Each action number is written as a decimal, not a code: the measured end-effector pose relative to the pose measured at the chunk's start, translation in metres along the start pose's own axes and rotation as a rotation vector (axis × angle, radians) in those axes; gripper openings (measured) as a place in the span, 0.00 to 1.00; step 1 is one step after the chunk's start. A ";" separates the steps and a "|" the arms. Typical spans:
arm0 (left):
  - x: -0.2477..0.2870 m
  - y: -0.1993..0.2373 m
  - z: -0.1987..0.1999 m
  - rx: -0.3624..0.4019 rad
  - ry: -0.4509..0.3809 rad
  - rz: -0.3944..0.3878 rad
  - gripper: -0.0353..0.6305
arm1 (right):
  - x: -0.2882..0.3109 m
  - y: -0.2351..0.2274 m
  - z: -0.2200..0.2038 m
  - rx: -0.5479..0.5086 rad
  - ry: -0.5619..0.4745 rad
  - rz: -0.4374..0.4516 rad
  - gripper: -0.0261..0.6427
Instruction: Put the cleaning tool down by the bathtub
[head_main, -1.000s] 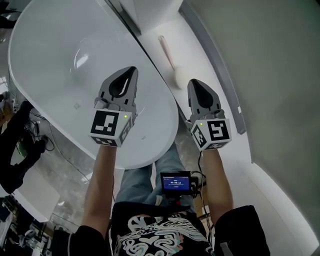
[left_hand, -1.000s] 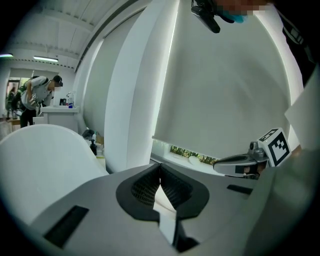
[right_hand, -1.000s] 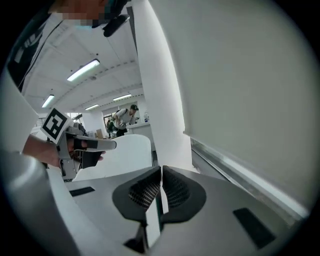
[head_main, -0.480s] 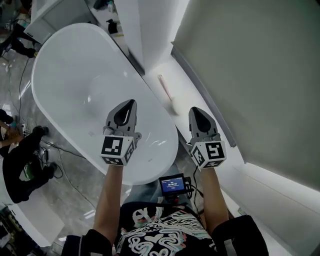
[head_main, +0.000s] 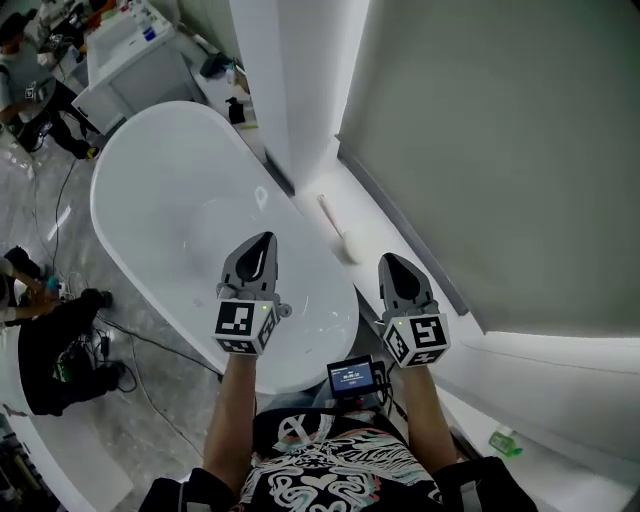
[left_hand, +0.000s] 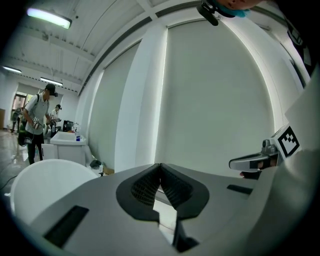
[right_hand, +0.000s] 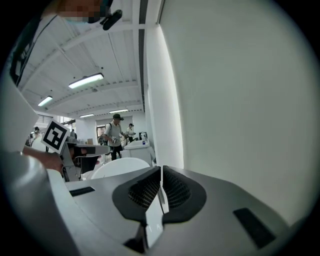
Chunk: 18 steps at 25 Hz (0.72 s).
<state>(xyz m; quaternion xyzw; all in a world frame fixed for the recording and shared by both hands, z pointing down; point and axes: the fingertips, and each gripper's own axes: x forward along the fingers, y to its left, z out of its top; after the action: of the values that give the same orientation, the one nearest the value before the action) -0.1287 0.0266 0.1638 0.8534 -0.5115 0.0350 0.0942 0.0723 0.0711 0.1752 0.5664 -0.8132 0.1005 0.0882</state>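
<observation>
Cleaning tool (head_main: 336, 230) lies on the white ledge (head_main: 358, 215) just beside the bathtub (head_main: 160, 170), at eleven o'clock from the right gripper (head_main: 388, 262). It and the left gripper (head_main: 265, 240) have jaws pressed together, empty. Placement looks done.

- No word or number reads clearly anywhere.
- Black-and-white square code markers, patterns without letters, sit on the cube of the left gripper (head_main: 266, 241) and the cube of the right gripper (head_main: 392, 262).
- The small blue screen (head_main: 351, 377) at the person's waist shows pale lines of digits, too small to read.
</observation>
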 end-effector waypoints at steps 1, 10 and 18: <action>-0.007 -0.003 0.008 -0.002 -0.015 -0.001 0.08 | -0.007 0.002 0.006 -0.009 -0.008 -0.008 0.09; -0.067 -0.026 0.057 0.000 -0.098 -0.014 0.08 | -0.073 0.028 0.067 -0.036 -0.123 -0.064 0.09; -0.094 -0.053 0.078 0.013 -0.147 -0.037 0.08 | -0.114 0.034 0.086 -0.056 -0.175 -0.108 0.09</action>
<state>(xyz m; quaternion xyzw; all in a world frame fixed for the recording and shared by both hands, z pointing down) -0.1296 0.1166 0.0662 0.8637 -0.5008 -0.0259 0.0515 0.0767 0.1633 0.0602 0.6132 -0.7887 0.0232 0.0381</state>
